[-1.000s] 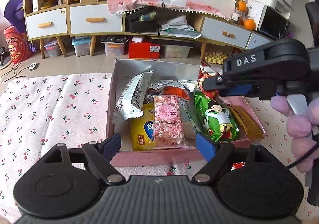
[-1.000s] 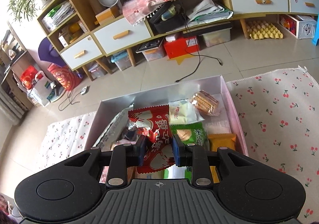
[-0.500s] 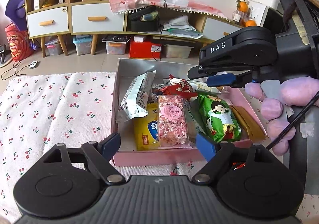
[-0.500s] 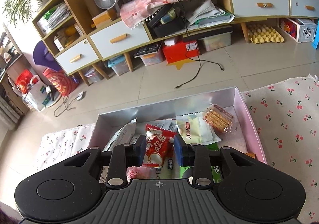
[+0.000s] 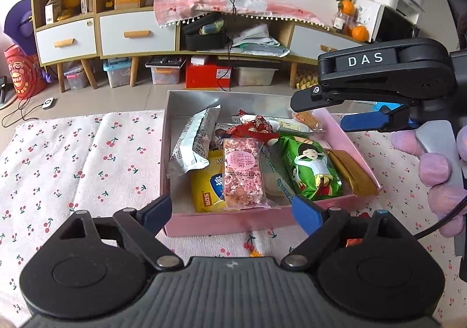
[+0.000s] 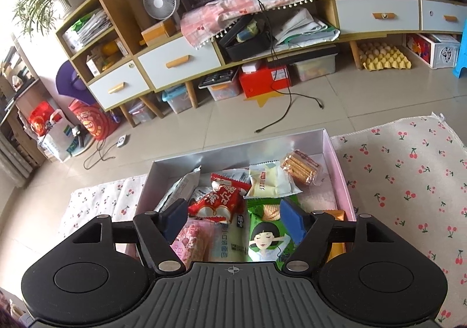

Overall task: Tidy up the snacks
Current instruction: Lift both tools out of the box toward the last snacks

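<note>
Left tongs (image 5: 232, 211): jaws spread wide and just been widening a little more, nothing between them; they hang at the near wall of the pink box (image 5: 362, 158), pointing down into it.
Right tongs (image 6: 233, 218): jaws have just been opening and now stand apart with no pad on any packet; they hover above the near middle of the box. In the left wrist view the same tool comes in from the right, above the box's right side, held by a hand in a purple glove (image 5: 437, 173).
Red snack packet (image 6: 219, 201): lies loose in the box below the right tongs' dark left pad, on top of other packets, in the middle.
Pink nougat bar (image 5: 242, 170): flat in the near middle of the box, lying over a yellow packet (image 5: 205, 186).
Green packet (image 5: 310, 167): with a cartoon figure, just right of the pink bar, its near end at the front wall.
Silver packet (image 5: 195, 142): leans against the left wall.
Gold packet (image 5: 350, 173): along the right wall, beside the green one.
Cracker pack (image 6: 300, 167): clear wrap, far right corner, apart from the pile.
Pale yellow sachet (image 6: 267, 182): just left of the crackers, behind the green packet.
Box setting: rests on a white cherry-print cloth (image 5: 73, 158).
Room behind: a low cabinet (image 6: 175, 62) with pale drawers, storage bins under it.
</note>
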The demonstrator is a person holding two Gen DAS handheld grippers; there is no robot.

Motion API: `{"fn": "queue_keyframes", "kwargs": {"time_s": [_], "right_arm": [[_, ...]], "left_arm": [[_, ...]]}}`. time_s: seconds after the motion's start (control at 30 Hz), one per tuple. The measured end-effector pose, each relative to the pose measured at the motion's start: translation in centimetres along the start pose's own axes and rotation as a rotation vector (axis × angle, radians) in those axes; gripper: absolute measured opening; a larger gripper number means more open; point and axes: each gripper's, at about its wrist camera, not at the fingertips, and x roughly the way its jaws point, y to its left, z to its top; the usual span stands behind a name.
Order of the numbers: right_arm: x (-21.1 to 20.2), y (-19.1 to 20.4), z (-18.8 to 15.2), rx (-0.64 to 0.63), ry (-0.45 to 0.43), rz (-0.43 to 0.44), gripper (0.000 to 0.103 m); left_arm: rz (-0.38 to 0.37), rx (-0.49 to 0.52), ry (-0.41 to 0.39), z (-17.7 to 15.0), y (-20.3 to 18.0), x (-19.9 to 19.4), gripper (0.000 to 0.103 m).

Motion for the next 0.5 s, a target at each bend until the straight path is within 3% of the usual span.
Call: {"fn": "queue_keyframes", "kwargs": {"time_s": [0.5], "right_arm": [[-5.9, -2.3, -3.4, -0.008, -0.005, -0.004, 0.089]], "left_arm": [[-0.023, 0.072, -0.014, -1.6, -0.8, -3.1, 0.1]]}}
